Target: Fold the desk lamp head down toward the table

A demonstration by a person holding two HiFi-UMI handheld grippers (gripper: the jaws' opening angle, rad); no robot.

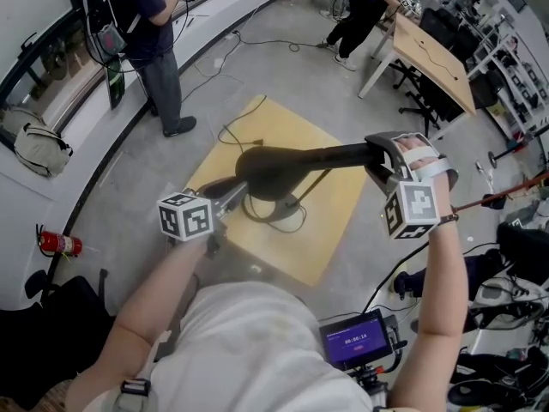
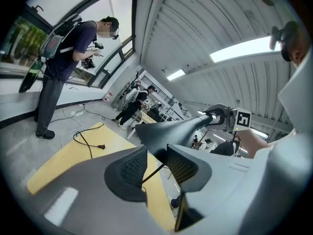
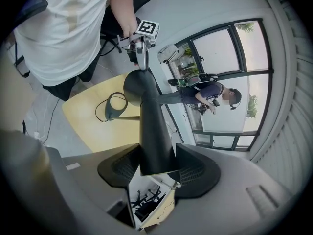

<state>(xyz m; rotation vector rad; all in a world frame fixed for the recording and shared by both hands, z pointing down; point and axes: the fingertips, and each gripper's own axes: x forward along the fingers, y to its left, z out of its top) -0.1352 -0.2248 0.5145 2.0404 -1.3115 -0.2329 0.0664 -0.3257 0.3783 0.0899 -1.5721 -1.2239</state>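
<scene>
Right gripper [image 3: 156, 166] is clamping the narrow end of the lamp head [image 1: 296, 161], and left gripper [image 2: 157, 166] is pinching its broad end over at nine o'clock. The head is lying about level, well above the counter [image 1: 322, 243], with the base [image 1: 273, 213] sitting at six o'clock below it. The fold looks barely begun, with most of the downward swing left.
</scene>
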